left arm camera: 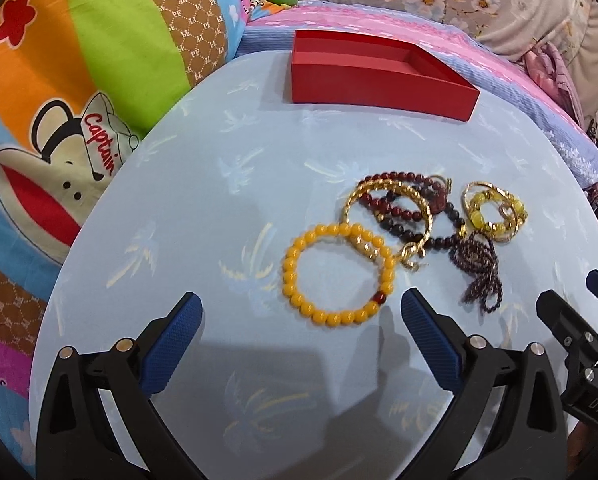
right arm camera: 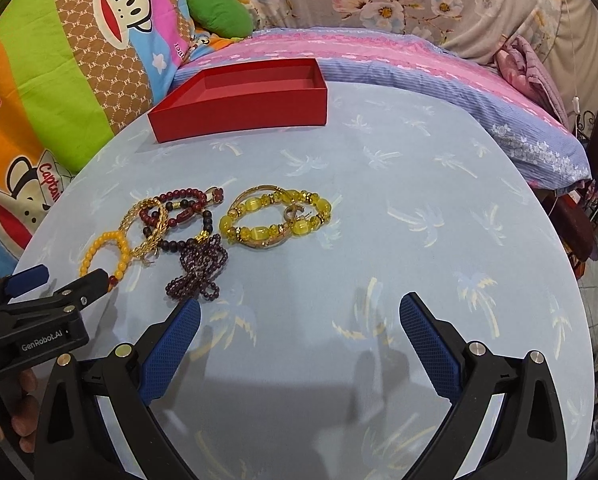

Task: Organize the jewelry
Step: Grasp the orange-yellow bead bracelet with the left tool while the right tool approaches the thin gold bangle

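Note:
A pile of jewelry lies mid-table. An orange bead bracelet sits nearest the left gripper. Behind it lie a gold chain bangle, dark red bead strands, a purple bead bundle and a yellow glass bead bracelet. An empty red box stands at the table's far side. My left gripper is open just short of the orange bracelet. My right gripper is open over bare table, nothing between its fingers.
The round table has a pale blue palm-print cover. Colourful cartoon cushions press against its left edge. A pink and purple bedspread lies behind the box. A hand holds the left gripper at lower left.

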The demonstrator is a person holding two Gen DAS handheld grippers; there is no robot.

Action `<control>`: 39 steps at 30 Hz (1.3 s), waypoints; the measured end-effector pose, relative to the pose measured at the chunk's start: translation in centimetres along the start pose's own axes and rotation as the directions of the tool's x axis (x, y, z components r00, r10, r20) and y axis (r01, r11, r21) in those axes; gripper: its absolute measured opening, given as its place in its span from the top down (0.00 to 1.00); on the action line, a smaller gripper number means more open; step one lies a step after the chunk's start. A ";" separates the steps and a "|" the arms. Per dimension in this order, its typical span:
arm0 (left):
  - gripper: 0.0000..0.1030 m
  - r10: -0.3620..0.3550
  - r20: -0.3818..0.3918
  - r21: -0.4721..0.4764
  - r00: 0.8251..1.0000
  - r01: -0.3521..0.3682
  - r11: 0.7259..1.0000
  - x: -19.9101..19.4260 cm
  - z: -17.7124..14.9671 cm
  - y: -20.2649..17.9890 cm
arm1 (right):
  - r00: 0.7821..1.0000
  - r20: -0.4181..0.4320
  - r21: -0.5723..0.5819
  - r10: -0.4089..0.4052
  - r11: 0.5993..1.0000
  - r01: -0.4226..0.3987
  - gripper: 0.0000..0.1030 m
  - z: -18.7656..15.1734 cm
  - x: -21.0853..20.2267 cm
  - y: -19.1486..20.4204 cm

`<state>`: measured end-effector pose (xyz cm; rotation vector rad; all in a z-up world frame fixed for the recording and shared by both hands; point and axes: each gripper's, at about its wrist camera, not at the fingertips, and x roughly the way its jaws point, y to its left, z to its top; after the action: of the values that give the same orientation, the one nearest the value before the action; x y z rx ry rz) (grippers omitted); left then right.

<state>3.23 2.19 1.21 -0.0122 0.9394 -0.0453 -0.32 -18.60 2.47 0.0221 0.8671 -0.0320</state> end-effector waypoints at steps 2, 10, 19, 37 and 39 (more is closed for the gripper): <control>0.07 0.014 0.005 -0.001 1.000 -0.014 1.000 0.2 0.6 0.3 | 1.000 -0.007 0.002 0.004 1.000 -0.004 0.06 0.4 0.3 -0.1; 0.16 0.034 -0.016 0.020 0.999 -0.034 0.999 1.8 1.6 1.7 | 0.999 -0.026 0.014 0.018 1.000 -0.018 0.06 2.1 1.8 -0.3; 0.49 -0.018 -0.008 0.075 1.000 0.018 0.997 2.9 2.6 0.6 | 0.998 -0.054 0.030 0.035 0.999 -0.033 0.07 4.0 3.6 -0.6; 0.93 -0.123 -0.022 0.053 0.992 0.124 0.991 2.1 3.5 0.8 | 0.992 -0.089 0.022 0.093 0.996 -0.091 0.45 6.0 6.2 0.6; 0.93 -0.128 -0.018 0.053 0.992 0.128 0.990 1.9 3.7 0.7 | 0.992 -0.086 0.021 0.098 0.995 -0.096 0.50 6.2 6.3 0.6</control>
<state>7.31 2.77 1.84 -0.0219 0.9503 -0.1900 8.53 -18.36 1.70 0.0814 0.9518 0.0532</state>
